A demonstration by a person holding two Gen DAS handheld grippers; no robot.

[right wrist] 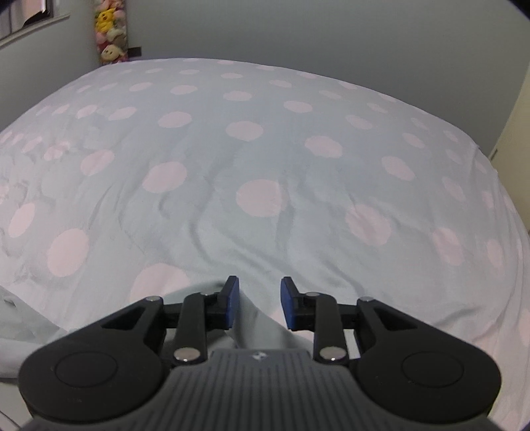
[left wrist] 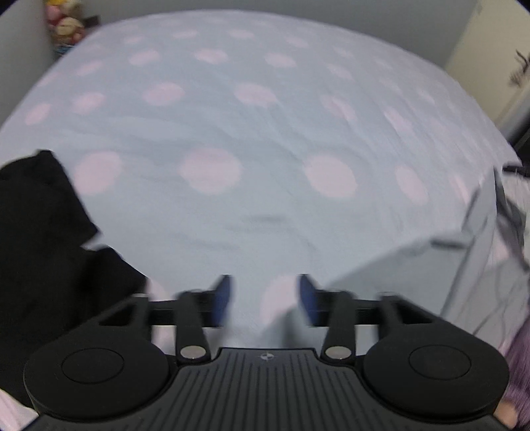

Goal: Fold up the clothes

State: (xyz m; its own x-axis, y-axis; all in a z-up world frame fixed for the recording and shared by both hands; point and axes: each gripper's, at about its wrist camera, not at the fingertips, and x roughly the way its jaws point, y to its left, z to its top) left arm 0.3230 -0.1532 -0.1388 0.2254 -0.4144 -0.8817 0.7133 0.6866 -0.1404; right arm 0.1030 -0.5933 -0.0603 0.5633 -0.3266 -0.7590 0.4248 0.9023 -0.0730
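A bed (right wrist: 265, 159) in pale blue, pink-dotted bedding filled a grey-walled room. A crumpled black garment (left wrist: 43, 238) lay left, its orientation unclear. Both grippers' fingers stood apart, empty.

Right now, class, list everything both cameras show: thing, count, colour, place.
Bed cover: one, pale blue with pink dots, fills both views.
Dark garment: one, black, on the cover at the left of the left view.
Soft toys: a stack, yellow, pink and white, in the far room corner.
Wall: grey, behind the bed.
Left gripper: one, black with blue pads, open, empty.
Right gripper: one, black with blue pads, open, empty.
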